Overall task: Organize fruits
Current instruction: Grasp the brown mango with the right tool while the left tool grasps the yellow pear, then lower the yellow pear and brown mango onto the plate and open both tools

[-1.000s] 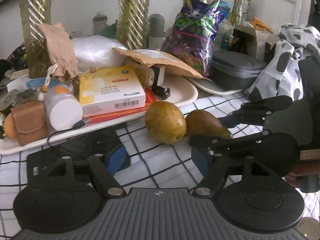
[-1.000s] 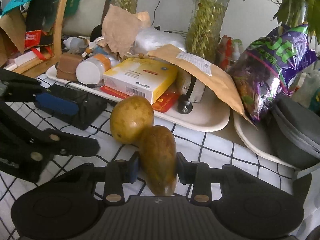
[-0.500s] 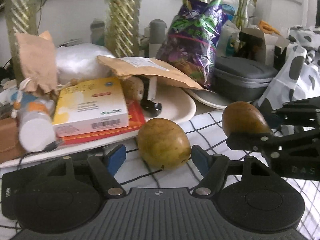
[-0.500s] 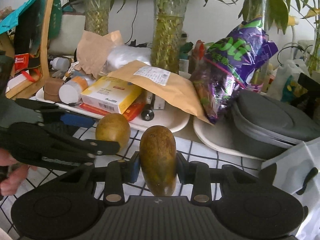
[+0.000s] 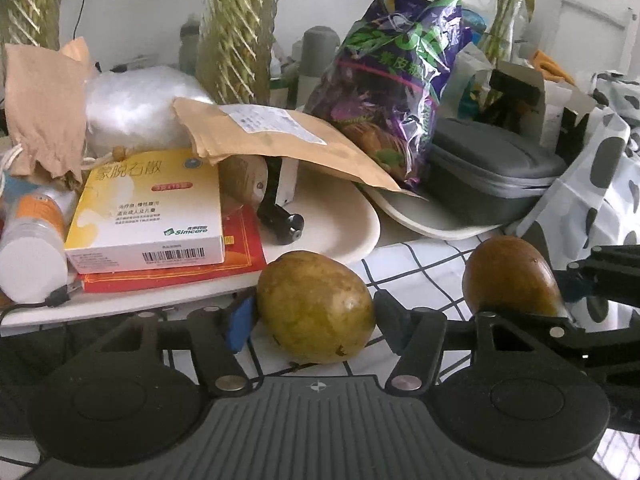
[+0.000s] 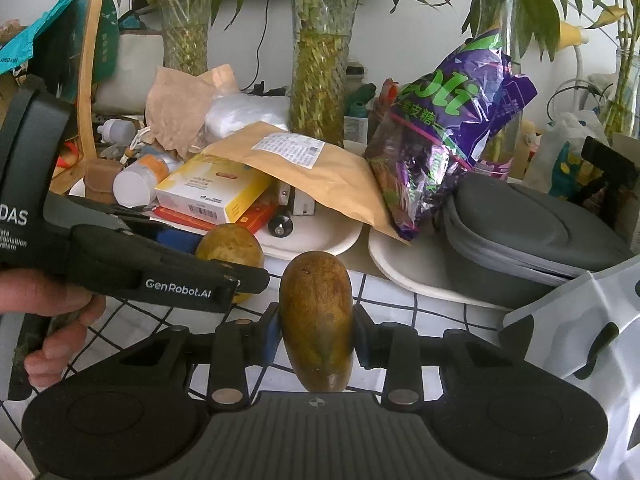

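While the left claw point(image 5: 314, 318) stands open around the rounder green-yellow fruit point(image 5: 316, 306) resting on the checked bench point(image 5: 416, 272) (whether its blue pads touch the skin I cannot tell), a white tray point(image 5: 352, 236) of boxes lies just behind. Further right, the right claw point(image 6: 316, 334) is clamped on the browner, longer fruit point(image 6: 316, 322), held clear above the cloth.

Soft daylight fills both fisheye views, brightest off the white wall point(image 6: 420, 40) at the top of the frame. The purple snack bag point(image 6: 452, 128) shows foil glare. Straight lines bow toward the edges, corners vignette to black, and the checked worktop point(image 5: 420, 276) carries only faint, diffuse shadows. Detail is slightly soft throughout.
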`<state>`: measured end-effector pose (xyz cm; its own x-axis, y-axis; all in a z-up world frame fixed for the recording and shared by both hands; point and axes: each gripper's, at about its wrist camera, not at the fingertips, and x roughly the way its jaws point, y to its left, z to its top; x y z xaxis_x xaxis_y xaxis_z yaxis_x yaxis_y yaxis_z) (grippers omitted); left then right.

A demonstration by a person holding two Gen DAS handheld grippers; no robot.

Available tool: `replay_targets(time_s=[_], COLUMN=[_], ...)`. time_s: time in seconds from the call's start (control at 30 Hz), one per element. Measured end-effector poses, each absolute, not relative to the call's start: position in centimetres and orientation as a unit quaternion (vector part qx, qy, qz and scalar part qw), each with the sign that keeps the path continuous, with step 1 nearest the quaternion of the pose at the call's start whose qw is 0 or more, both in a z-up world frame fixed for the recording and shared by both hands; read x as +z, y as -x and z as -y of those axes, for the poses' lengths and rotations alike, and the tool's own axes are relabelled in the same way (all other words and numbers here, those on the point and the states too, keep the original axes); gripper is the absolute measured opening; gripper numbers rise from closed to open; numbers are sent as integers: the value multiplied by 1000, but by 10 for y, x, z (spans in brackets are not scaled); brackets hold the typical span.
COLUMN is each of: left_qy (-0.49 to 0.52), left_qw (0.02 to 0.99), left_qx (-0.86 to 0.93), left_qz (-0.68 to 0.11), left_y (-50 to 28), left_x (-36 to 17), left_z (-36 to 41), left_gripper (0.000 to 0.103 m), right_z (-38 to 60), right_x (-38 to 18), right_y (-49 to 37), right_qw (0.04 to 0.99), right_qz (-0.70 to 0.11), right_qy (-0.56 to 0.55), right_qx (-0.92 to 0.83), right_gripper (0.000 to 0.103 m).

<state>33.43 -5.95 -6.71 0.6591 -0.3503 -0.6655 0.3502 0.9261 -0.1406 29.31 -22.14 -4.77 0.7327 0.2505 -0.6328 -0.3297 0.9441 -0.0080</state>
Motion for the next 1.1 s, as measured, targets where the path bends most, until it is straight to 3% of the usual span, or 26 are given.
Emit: replay_targets(time_s=[0.33,1.1], left_qy=[-16,-60], left_qw=[914,900], left_qx=[-221,-272], left_qz=[-341,-335], left_y=[-307,-137], left_x=[-31,26], left_z=[55,30], left_gripper=[58,56], right_z=[230,221], right_x=[-27,12], right_y=[-277,-135], right_qw=[936,927], right_qz=[-316,-332], right_qy=[32,13], right_qx=[149,173], right_gripper=[38,38])
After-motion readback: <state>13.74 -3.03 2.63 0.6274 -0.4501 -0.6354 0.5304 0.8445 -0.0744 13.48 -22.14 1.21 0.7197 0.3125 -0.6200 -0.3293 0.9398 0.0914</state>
